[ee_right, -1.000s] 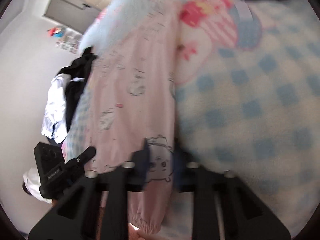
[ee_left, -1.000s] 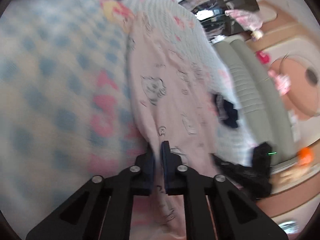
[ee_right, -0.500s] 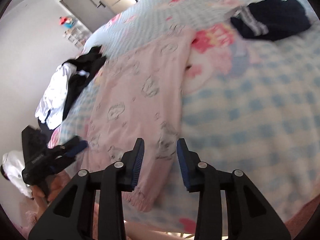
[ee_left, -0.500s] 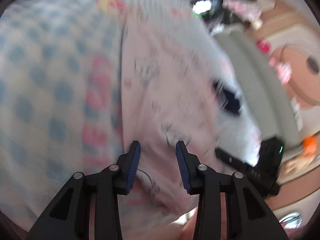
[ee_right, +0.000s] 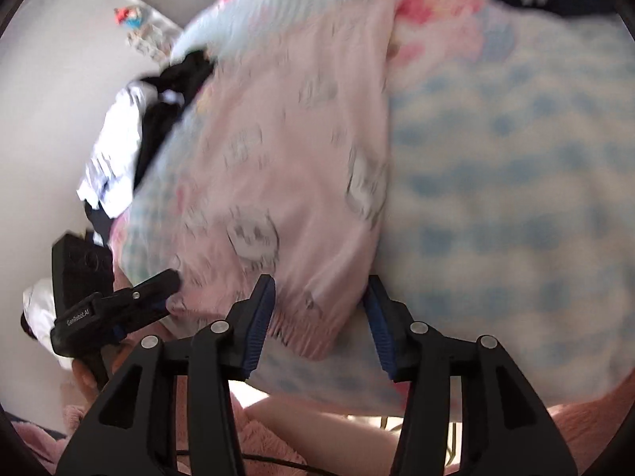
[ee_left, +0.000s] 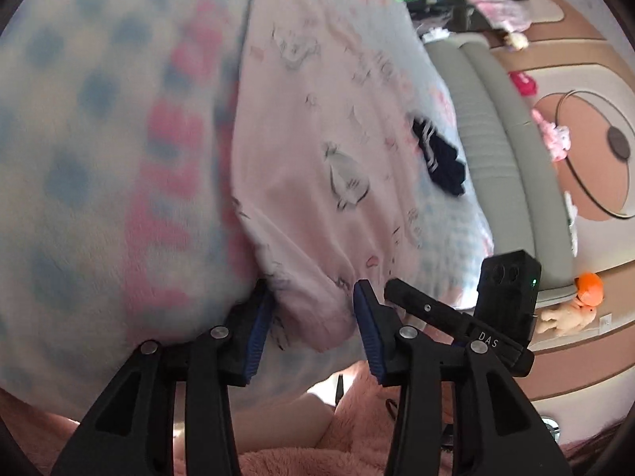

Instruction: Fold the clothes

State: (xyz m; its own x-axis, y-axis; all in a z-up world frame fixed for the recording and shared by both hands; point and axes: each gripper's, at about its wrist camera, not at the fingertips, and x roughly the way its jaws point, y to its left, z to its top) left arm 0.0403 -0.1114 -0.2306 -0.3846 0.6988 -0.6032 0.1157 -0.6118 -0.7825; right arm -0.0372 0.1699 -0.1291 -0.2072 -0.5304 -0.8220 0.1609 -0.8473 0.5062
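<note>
Left hand-held gripper (ee_left: 313, 317): jaws apart, straddling near hem corner of pink printed garment (ee_left: 309, 182), not clamped. Garment lies long and flat on bed's blue-checked fleece blanket (ee_left: 79, 158).

Right hand-held gripper (ee_right: 321, 317): jaws apart around ribbed cuff (ee_right: 301, 333).

Risk: pinching fleece together with thin cloth; uneven lift skews fold.

Garment: soft knit, cartoon print.

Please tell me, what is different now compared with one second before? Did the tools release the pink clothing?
Yes. Both tools let go: the left tool and right tool, shut on the pink garment a second ago, now stand open around its near hem. The garment stays flat on the checked blanket; the dark clothing has not moved.
</note>
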